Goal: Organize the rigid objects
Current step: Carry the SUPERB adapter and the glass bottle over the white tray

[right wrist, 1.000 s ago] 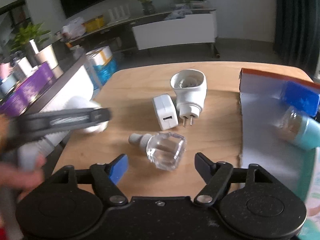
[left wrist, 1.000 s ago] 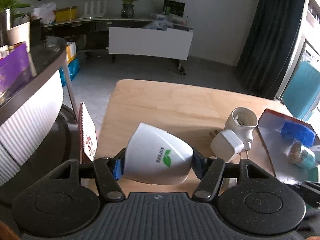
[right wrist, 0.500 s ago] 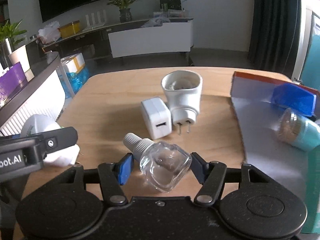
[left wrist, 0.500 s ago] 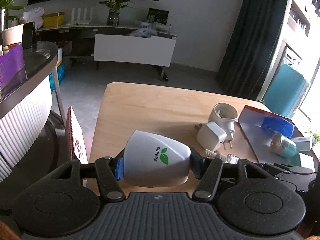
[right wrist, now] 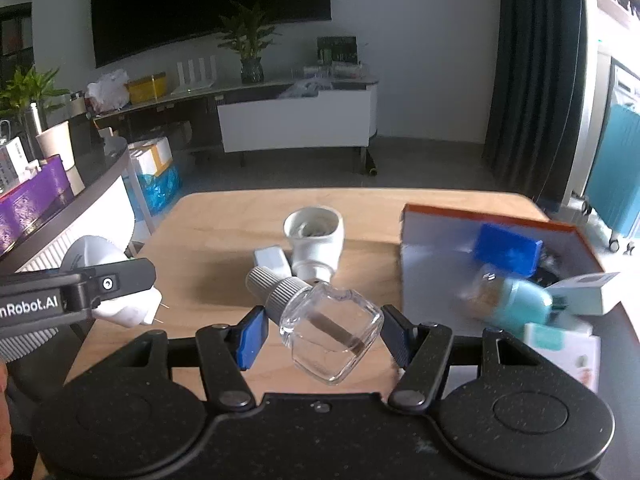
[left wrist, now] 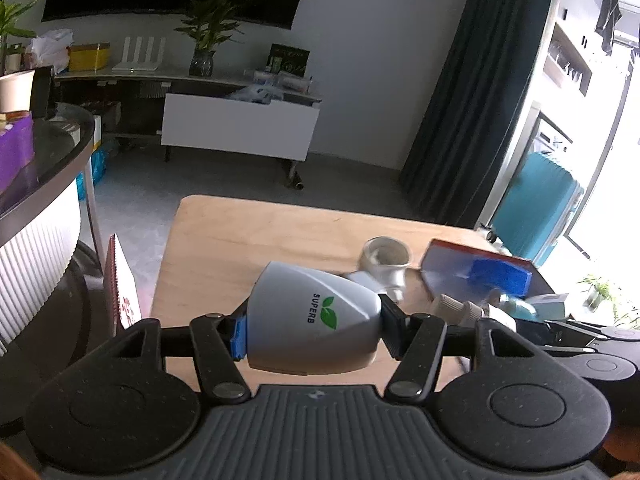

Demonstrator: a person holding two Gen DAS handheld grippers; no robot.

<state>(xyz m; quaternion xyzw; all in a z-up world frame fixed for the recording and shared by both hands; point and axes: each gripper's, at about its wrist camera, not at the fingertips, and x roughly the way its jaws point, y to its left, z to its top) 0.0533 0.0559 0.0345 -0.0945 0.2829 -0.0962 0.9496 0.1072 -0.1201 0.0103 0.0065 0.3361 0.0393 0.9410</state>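
My left gripper is shut on a white plug-in device with a green leaf logo, held above the wooden table. In the right wrist view that device hangs at the left, its prongs pointing at the table. My right gripper is shut on a clear square glass bottle with a ribbed grey cap, tilted and lifted off the table. A white socket adapter and a white USB charger lie together at mid-table.
A grey tray with a red rim at the right holds a blue box and a teal cork-topped bottle. Small white cartons lie beside it. A round counter stands off the table's left edge.
My right gripper closed on the glass bottle and raised it from the table. The left gripper rose and swung right with the white device in it.
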